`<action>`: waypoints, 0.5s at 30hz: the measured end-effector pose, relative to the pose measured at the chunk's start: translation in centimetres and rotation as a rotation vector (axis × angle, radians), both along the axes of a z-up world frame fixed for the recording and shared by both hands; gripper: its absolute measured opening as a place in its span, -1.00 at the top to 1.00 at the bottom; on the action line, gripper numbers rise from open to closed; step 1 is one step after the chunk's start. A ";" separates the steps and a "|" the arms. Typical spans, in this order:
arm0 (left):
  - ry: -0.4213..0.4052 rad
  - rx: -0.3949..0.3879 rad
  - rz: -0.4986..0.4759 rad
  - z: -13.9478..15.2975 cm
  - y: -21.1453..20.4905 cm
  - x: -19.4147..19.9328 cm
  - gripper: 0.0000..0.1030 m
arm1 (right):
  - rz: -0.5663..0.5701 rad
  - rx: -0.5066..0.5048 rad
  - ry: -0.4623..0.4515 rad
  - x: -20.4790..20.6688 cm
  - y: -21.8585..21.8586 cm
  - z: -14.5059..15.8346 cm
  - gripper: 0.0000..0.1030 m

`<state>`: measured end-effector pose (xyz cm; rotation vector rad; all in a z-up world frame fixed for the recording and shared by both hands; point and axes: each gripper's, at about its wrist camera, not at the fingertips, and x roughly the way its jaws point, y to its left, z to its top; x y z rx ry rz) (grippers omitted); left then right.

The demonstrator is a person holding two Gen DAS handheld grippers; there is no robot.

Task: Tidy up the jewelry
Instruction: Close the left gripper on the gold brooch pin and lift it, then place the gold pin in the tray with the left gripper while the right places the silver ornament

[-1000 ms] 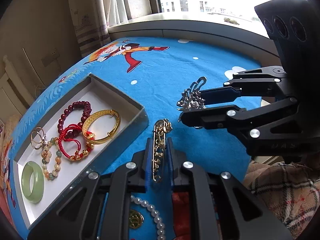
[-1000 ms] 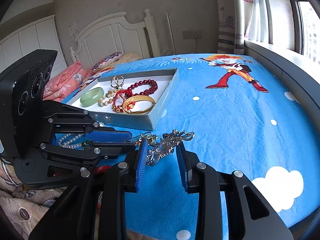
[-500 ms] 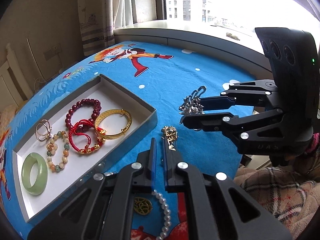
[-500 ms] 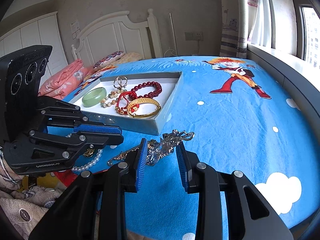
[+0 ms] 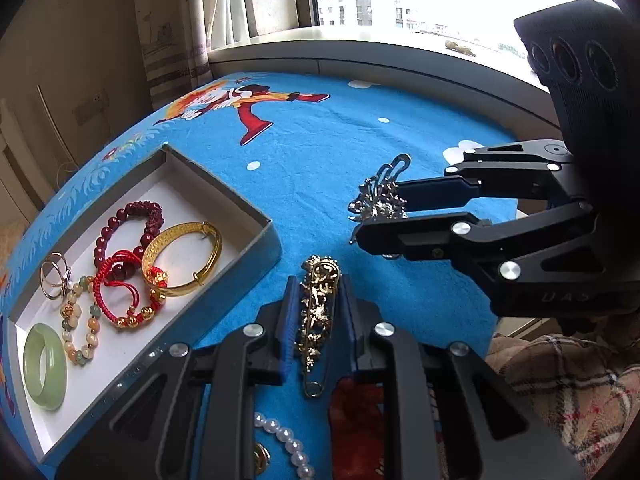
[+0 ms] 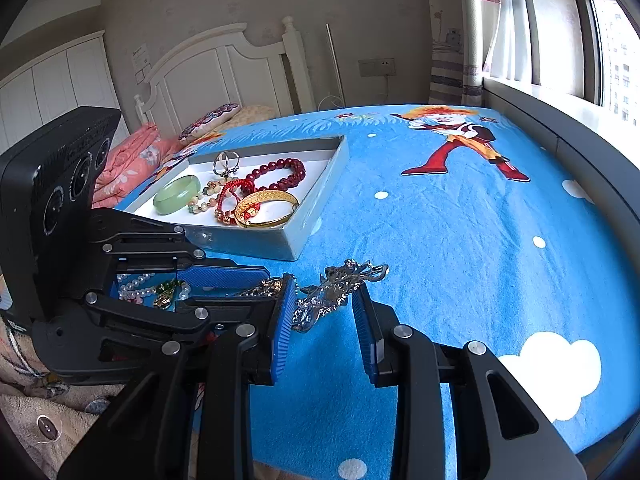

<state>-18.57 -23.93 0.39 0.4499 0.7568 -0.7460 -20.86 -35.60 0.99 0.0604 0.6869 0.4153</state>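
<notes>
A gold brooch lies on the blue bedspread between the blue pads of my left gripper. Its jaws are closing, and a thin gap still shows on each side of the brooch. To the right, my right gripper is shut on a silver brooch and holds it just above the cloth. In the right wrist view the silver brooch sits between the pads of the right gripper, with the left gripper close beside it. A grey box at the left holds several bracelets, a gold bangle and a jade bangle.
A pearl necklace and a small gold pendant lie under the left gripper, near the bed's edge. A plaid blanket is at the lower right. The window sill bounds the far side. Pink pillows and a white headboard stand behind the box.
The left gripper let go of the gold brooch, drew back and up, then came down around it again with wider jaws. The right gripper and silver brooch stayed put.
</notes>
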 end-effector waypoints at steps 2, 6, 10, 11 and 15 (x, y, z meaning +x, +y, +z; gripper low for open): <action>-0.011 0.004 0.001 0.1 -0.1 -0.2 0.63 | 0.003 0.000 -0.004 -0.1 0.0 0.1 0.41; -0.021 -0.020 0.018 0.8 0.8 -0.2 0.63 | 0.010 -0.003 -0.013 -0.2 0.4 0.4 0.41; -0.038 -0.045 0.042 1.9 2.1 0.0 0.63 | 0.020 -0.013 -0.021 -0.2 1.0 0.8 0.41; -0.043 -0.050 0.049 2.2 2.4 0.0 0.63 | 0.024 -0.018 -0.024 -0.1 1.2 0.9 0.41; -0.059 -0.070 0.076 3.1 3.8 0.3 0.63 | 0.054 -0.048 -0.041 0.1 2.7 1.5 0.41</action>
